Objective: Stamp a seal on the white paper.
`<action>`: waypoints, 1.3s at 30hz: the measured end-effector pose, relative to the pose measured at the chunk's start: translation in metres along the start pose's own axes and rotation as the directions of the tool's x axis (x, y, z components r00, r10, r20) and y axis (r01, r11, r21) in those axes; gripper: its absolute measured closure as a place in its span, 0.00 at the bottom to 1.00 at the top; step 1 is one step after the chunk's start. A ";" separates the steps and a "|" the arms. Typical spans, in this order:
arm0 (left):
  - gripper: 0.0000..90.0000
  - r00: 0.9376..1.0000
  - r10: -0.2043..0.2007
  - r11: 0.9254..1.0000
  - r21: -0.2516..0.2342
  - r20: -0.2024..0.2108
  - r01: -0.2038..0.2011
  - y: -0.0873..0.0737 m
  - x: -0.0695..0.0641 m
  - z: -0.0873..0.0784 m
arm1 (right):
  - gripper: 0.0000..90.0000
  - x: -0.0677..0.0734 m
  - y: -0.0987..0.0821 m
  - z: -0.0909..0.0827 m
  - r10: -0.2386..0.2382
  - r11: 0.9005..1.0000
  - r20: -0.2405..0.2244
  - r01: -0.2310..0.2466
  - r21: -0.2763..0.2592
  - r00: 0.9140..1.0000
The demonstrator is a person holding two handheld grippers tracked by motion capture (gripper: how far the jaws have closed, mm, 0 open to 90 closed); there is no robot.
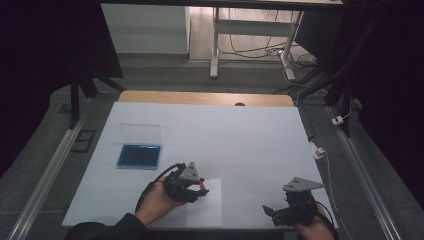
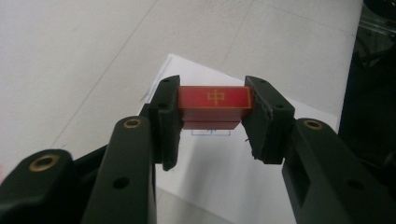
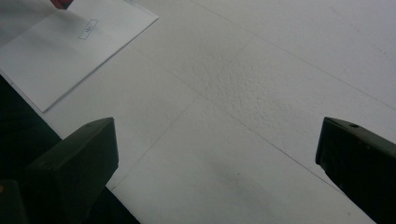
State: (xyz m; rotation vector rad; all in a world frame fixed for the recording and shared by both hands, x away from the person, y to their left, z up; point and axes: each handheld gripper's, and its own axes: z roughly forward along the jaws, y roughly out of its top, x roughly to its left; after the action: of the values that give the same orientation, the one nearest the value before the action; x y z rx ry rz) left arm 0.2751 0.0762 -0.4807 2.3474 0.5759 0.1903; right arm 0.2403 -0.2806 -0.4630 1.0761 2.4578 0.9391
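One red block (image 2: 213, 106), clamped in left gripper (image 2: 212, 122)

Desk (image 1: 250, 135): white sheet over its top, wooden strip at far edge.
Left side: blue case (image 1: 139, 155).
Near edge: white paper (image 1: 207, 205).

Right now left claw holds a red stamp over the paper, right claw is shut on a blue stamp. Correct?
Not quite. The right claw is open and holds nothing, as the right gripper view shows: its jaws stand wide apart over the bare table. The rest holds: the left claw is shut on the red stamp over the paper.
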 end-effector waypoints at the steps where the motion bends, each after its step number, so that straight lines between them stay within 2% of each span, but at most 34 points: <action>1: 0.65 1.000 -0.003 1.000 0.000 -0.004 0.003 -0.001 0.001 -0.001 | 0.00 0.000 0.000 0.000 0.000 1.000 0.000 0.000 0.000 1.000; 12: 0.65 0.998 -0.050 0.999 -0.021 -0.040 0.049 -0.008 0.016 -0.016 | 0.00 0.000 0.000 0.000 -0.002 1.000 0.000 0.002 -0.001 1.000; 23: 0.65 0.991 -0.102 0.995 -0.031 -0.083 0.100 -0.017 0.033 -0.028 | 0.00 0.000 0.000 0.000 -0.002 1.000 0.001 0.002 -0.002 1.000; 39: 0.65 0.971 -0.190 0.982 -0.049 -0.142 0.185 -0.031 0.057 -0.042 | 0.00 0.000 0.000 0.000 -0.002 1.000 0.001 0.002 -0.003 1.000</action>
State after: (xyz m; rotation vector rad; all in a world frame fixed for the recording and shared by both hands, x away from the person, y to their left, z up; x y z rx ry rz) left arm 0.3033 0.1475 -0.4715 2.2413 0.8549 0.2852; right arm 0.2400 -0.2806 -0.4630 1.0733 2.4553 0.9408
